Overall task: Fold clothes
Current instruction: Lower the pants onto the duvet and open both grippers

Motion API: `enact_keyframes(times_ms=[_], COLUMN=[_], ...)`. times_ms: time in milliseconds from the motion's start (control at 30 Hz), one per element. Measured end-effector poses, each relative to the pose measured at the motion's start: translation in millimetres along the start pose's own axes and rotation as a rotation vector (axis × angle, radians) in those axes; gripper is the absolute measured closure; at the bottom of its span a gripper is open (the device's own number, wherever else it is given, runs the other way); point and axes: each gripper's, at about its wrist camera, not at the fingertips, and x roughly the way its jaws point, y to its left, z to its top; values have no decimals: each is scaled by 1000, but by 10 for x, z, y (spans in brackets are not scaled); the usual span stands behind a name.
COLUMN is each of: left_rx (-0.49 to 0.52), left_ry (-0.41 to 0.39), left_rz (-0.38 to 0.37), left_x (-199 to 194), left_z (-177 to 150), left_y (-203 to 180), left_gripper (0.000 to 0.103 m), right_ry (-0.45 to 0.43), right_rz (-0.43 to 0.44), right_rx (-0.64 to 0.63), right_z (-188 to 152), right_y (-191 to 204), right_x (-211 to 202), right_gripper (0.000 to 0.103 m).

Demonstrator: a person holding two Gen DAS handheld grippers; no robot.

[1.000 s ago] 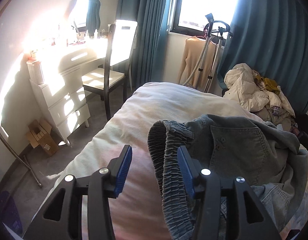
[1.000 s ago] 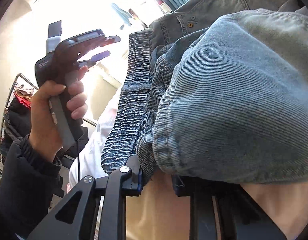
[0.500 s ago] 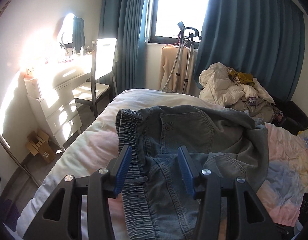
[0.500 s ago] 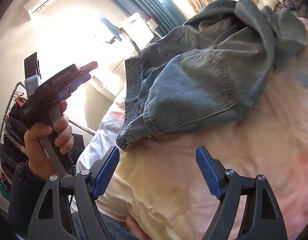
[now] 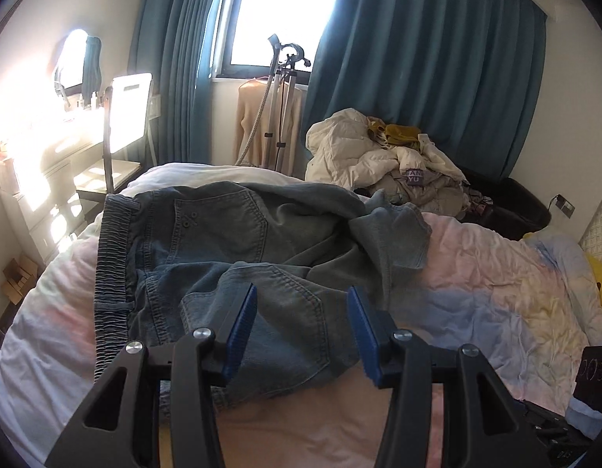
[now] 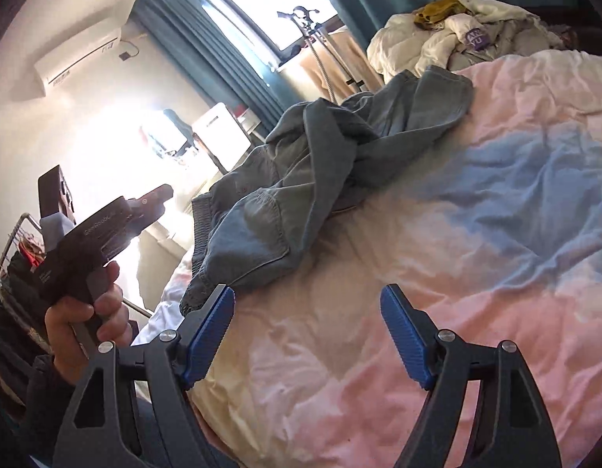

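A pair of grey-blue jeans [image 5: 238, 257] lies crumpled on the pastel duvet [image 5: 496, 292], with its elastic waistband to the left and a back pocket facing up. My left gripper [image 5: 302, 327] hovers open just short of the jeans' near edge, nothing between its blue pads. In the right wrist view the jeans [image 6: 301, 179] lie ahead and to the left. My right gripper [image 6: 306, 331] stands wide open over bare duvet [image 6: 457, 234], clear of the denim. A hand holds the left gripper [image 6: 105, 234] up at the left.
A heap of pale jackets and clothes [image 5: 398, 156] sits beyond the bed's far side. A garment steamer stand [image 5: 281, 97], a chair [image 5: 125, 117] and a sunlit dressing table stand by the window. A yellow cushion [image 5: 601, 284] lies far right, and a clothes rack [image 6: 16, 257] at the left.
My right gripper let go of the jeans and opened wide. Both grippers pulled back from the garment, which now lies on the bed instead of hanging up close.
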Motion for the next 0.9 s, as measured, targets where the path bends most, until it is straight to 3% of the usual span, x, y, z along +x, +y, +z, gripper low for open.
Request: enact_keyframes(times_ms=[167,300,367,500,700,800,867,900], left_rx=[-19,30,7,47,-19,-10,-27,-36], left_ry=[39,55,68,47,101,105,109,109], left_rz=[-22,14,8,98,43,30,14,4], left_x=[288,523,633,856,1182,1304,1351,1364], left_z=[-167,-301,-333,-321,-354,-379,-387,-383], left_y=[-124,-161,-109,-57,92,79,94,108], left_gripper=[54,54,54,54,54,54,54,54], right_ry=[-26,-61,-85,-124,-127,-146,-164,-169], right_rz=[8,43,39,63,-63,-154,-236,-265], right_rx=[89,192,249,410,473,441,427,434], right_z=[262,698,936,1437,2007,2185,2303,2352], right_y=[-314,-612,-821,-1324,-1814,-1889,-1943,-1984], right_x=[177,470,661,1307,2064,2226,2268,2275], right_gripper=[26,26,26,27,36,56,87,95])
